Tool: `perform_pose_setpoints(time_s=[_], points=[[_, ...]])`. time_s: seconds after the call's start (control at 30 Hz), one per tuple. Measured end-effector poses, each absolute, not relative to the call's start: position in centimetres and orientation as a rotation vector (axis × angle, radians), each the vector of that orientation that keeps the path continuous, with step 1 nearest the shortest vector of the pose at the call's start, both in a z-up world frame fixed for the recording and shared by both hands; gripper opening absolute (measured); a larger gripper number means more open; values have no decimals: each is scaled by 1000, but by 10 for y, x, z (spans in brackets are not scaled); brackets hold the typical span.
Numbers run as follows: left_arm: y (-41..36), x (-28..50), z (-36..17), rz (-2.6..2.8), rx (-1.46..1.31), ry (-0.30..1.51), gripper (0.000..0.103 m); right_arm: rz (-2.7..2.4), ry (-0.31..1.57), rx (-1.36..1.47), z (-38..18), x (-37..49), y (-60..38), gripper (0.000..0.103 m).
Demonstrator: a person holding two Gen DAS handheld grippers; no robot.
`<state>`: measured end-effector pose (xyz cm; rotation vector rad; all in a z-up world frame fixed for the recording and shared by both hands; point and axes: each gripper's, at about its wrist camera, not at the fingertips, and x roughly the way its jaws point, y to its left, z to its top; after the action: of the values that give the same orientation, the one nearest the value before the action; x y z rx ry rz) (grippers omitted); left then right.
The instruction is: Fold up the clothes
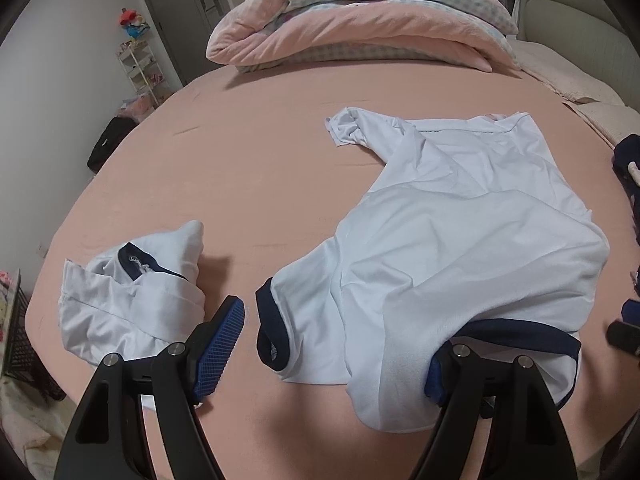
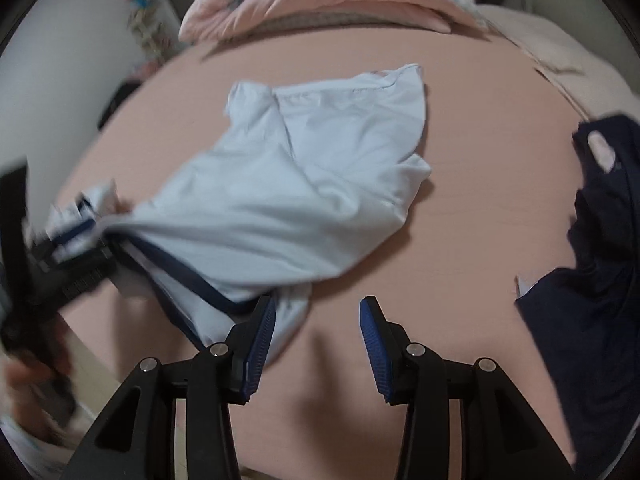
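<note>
My left gripper (image 1: 332, 344) and right gripper (image 2: 318, 344) both hang with jaws apart over the pink bed (image 1: 240, 184); the white shirt (image 1: 460, 240) sprawls just ahead, draping my left gripper's right jaw.

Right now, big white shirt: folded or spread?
Neither: the shirt lies rumpled on the bed, hem end lifted over the left gripper.
</note>
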<state>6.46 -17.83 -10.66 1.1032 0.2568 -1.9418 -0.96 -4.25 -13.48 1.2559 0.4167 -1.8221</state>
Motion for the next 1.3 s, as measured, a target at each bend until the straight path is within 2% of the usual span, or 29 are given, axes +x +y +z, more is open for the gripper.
perform_pose_setpoints(time_s=[0.43, 0.67, 0.9, 1.07, 1.3], points=[[-176, 68, -107, -1937, 1107, 286, 77, -1798, 513, 1257, -149, 10, -67, 43], [-180, 69, -109, -1945, 1126, 311, 77, -1804, 633, 1303, -170, 9, -88, 43], [-179, 66, -112, -1948, 1138, 326, 77, -1861, 764, 1200, -173, 23, -104, 43], [-172, 65, -111, -1949, 1135, 300, 77, -1965, 731, 1063, -178, 30, -111, 43], [-172, 67, -113, -1940, 1130, 279, 77, -2180, 712, 1042, -171, 15, -84, 43]])
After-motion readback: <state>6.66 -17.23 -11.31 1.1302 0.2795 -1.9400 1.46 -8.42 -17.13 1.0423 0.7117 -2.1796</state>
